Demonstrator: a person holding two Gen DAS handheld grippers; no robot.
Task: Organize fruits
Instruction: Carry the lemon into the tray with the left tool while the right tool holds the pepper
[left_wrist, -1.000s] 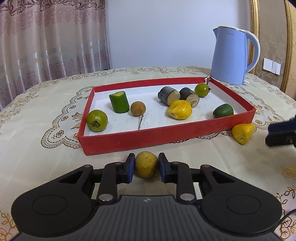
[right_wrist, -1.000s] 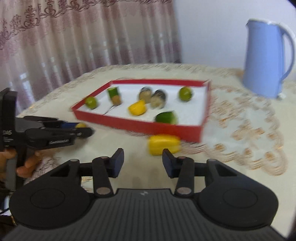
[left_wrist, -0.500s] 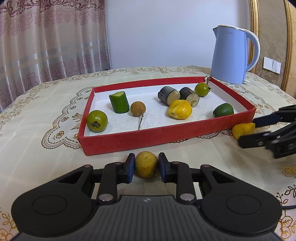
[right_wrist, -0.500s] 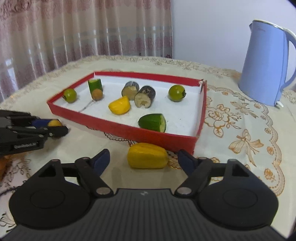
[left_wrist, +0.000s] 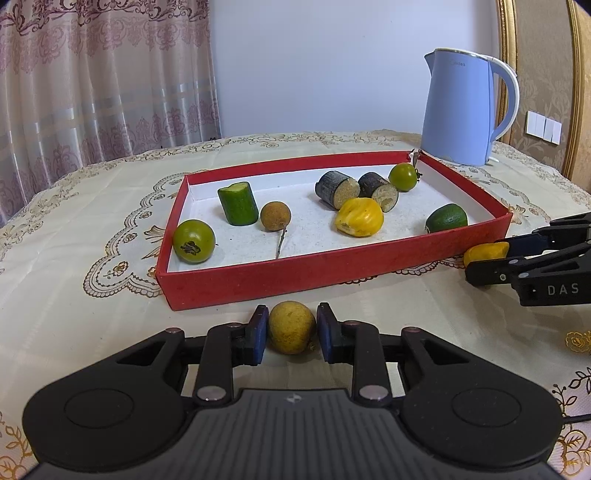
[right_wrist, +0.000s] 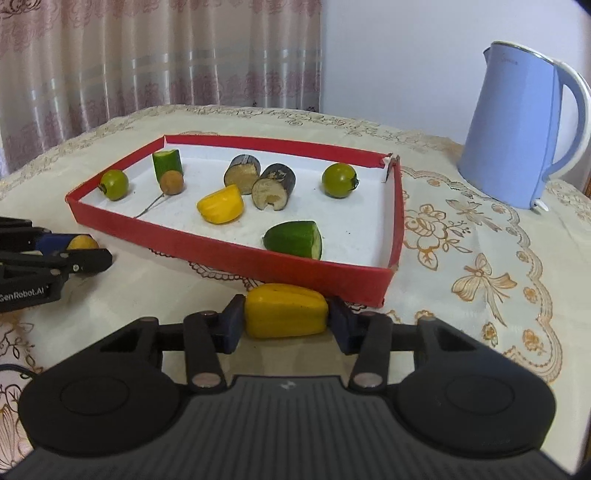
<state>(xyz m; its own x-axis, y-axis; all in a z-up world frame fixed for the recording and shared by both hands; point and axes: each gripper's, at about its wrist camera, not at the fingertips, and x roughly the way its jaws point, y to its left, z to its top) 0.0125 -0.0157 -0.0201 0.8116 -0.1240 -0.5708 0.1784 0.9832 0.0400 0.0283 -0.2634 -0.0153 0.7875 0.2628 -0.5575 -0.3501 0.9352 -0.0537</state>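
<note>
My left gripper is shut on a round yellow-brown fruit on the tablecloth, just in front of the red tray. My right gripper is shut on a yellow fruit piece that rests on the cloth against the tray's near right corner. The right gripper also shows in the left wrist view. The tray holds two green tomatoes, two cucumber pieces, a brown longan, two dark sugarcane pieces and a yellow piece.
A light blue electric kettle stands behind the tray's far right corner. The table has an embroidered cream cloth. Curtains hang behind the table on the left.
My right gripper has moved in toward the yellow piece beside the tray and closed its fingers on it. My left gripper has stayed shut on the round fruit.
</note>
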